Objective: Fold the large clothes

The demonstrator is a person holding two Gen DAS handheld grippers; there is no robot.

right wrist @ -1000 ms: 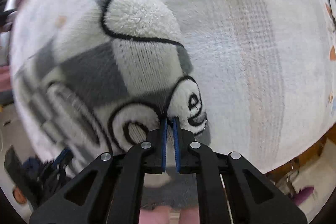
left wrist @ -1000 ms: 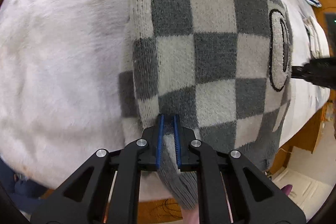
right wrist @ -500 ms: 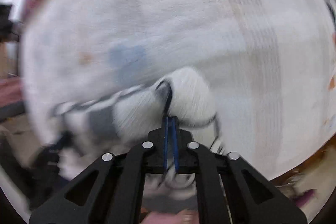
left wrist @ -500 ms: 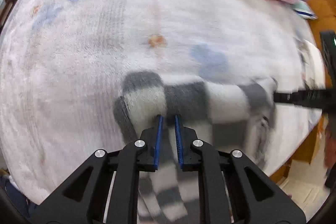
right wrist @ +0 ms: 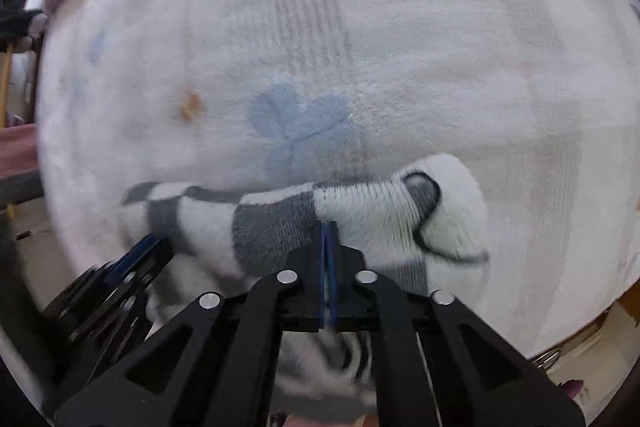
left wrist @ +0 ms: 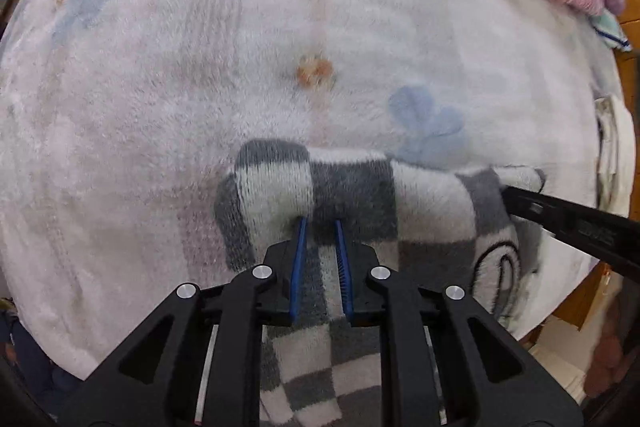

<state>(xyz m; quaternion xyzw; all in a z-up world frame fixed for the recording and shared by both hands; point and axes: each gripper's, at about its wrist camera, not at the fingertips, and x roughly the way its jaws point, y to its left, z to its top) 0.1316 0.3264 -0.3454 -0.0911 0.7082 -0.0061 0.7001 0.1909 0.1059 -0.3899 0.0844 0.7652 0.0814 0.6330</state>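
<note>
Blanket (left wrist: 280,39), white plush with faint blue and orange motifs, covers the bed under us. Sweater (left wrist: 352,187), a fuzzy grey-and-white checked knit, hangs at the near edge, stretched between our 2 grippers, probably to spread it flat. Left gripper (left wrist: 320,223) and right gripper (right wrist: 329,227) each pinch its top edge.

sweater (left wrist: 352,187) | grey-and-white checked knit, black outline motif | bunched, folded edge lifted | over fleece bed
</note>
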